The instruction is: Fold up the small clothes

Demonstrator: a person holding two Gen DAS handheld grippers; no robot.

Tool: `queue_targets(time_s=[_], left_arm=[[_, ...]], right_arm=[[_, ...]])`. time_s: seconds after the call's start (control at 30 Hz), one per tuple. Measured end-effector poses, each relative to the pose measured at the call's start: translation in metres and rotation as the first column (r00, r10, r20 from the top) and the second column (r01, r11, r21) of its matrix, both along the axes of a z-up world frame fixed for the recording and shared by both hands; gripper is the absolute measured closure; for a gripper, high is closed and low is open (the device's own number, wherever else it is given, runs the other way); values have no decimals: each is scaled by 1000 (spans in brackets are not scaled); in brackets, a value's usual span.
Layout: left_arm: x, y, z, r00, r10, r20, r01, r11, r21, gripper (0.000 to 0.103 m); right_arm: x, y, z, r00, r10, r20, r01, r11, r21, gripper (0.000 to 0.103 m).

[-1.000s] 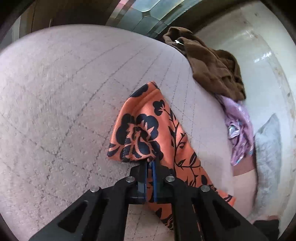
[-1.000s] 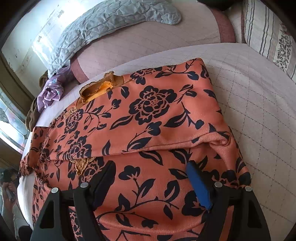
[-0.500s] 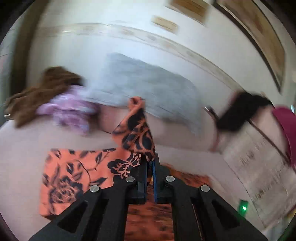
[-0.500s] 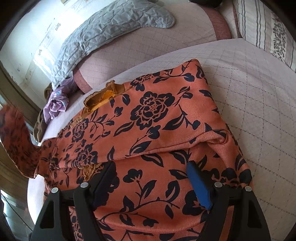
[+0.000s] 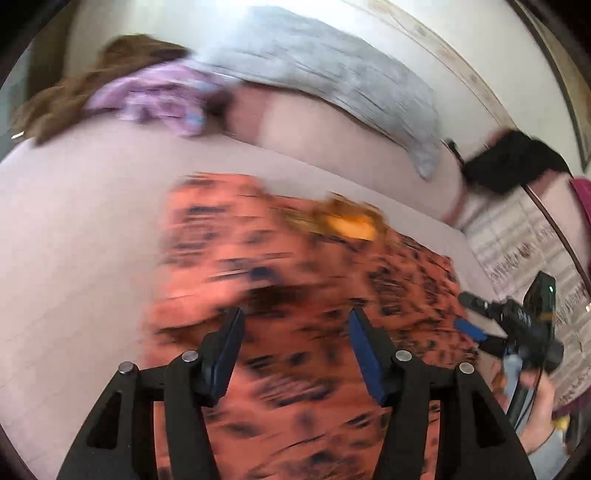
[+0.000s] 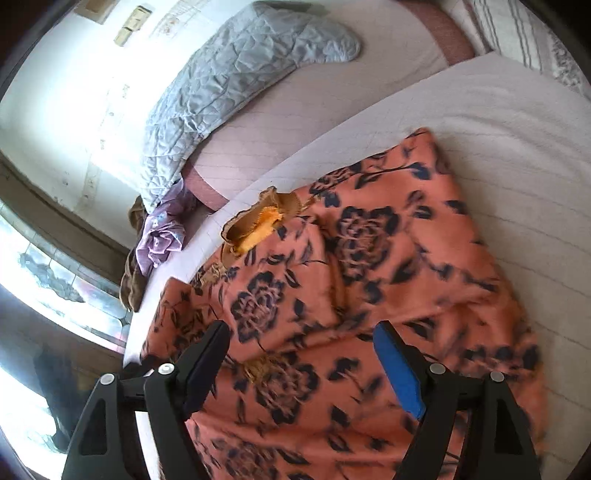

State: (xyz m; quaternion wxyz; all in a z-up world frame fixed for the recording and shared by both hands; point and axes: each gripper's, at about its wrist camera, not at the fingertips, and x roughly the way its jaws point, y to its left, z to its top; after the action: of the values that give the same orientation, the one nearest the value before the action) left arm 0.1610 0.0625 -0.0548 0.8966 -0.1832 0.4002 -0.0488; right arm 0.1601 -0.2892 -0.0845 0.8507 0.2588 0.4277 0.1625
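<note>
An orange garment with dark blue flowers (image 6: 369, 266) lies spread on the pale quilted bed (image 6: 517, 129), with its yellow-lined neck opening (image 6: 258, 225) toward the pillows. In the blurred left wrist view the garment (image 5: 295, 258) fills the middle. My left gripper (image 5: 295, 328) is open and empty just above it. My right gripper (image 6: 301, 339) is open and empty over the garment's near part. The right gripper also shows at the right of the left wrist view (image 5: 476, 325), held by a hand.
A grey quilted pillow (image 6: 236, 81) lies at the head of the bed. A lilac garment (image 6: 162, 236) and a brown garment (image 6: 133, 280) lie at the bed's edge by the window. A striped pillow (image 6: 524, 33) is at the far right. A black item (image 5: 513, 166) lies by the headboard.
My left gripper carried the garment's sleeve up and over onto the body, then opened and let it go. The right gripper stayed open and shifted slightly over the garment.
</note>
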Motion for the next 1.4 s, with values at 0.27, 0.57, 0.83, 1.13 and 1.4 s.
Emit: queue_targets(time_s=[0.27, 0.57, 0.83, 1.13, 1.4], left_arm=[[-48, 87, -37, 979, 186, -82, -192, 979, -65, 44], [-13, 78, -21, 988, 151, -41, -154, 985, -76, 42], [59, 50, -37, 988, 65, -137, -66, 998, -9, 39], [72, 51, -49, 980, 69, -185, -60, 997, 54, 88], [74, 53, -41, 992, 46, -115, -48, 999, -7, 49]], right_arm=[[50, 72, -23, 987, -1, -164, -61, 928, -369, 95], [4, 46, 73, 971, -131, 198, 211, 857, -471, 93], [23, -16, -18, 983, -175, -48, 158, 954, -253, 44], [36, -16, 4, 1000, -22, 22, 22, 1000, -6, 31], [63, -18, 1, 1000, 15, -21, -14, 999, 37, 30]])
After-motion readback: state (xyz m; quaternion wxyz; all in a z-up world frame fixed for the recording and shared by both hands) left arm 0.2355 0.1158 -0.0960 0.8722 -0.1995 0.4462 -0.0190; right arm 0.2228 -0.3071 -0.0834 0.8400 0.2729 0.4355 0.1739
